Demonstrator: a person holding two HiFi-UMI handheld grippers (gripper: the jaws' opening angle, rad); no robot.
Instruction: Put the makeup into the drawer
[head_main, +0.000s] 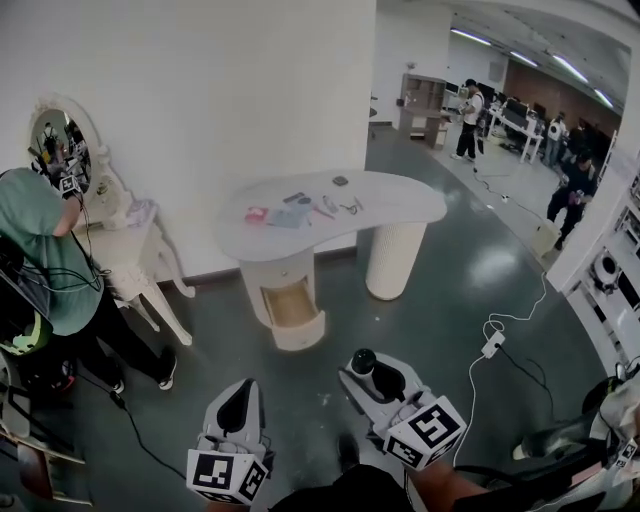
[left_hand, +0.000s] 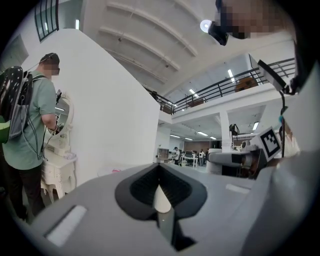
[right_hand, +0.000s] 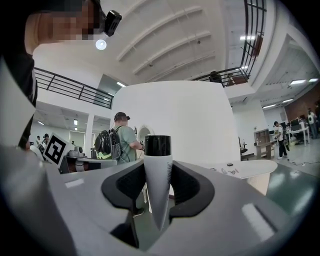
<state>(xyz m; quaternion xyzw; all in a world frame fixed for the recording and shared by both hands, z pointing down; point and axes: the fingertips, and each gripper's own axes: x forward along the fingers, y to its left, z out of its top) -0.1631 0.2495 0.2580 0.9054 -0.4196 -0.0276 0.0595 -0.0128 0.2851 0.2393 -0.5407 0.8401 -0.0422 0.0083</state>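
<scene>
Head cam: high up, angled steeply down, desk (head_main: 400, 205) well ahead across the floor. Cams on left hand-held gripper (head_main: 240, 388) and right hand-held gripper (head_main: 372, 375): low, level, facing the desk. All three views share the desk and green-shirted person (head_main: 45, 240). Each gripper cam also sees the other gripper.

Your head view was evenly lit by ceiling strip lights (head_main: 570, 68), with soft glare patches on the glossy floor (head_main: 497, 265). All three views bowed strongly at the edges. Your gripper views had dark vignetted corners and a blurred foreground.
</scene>
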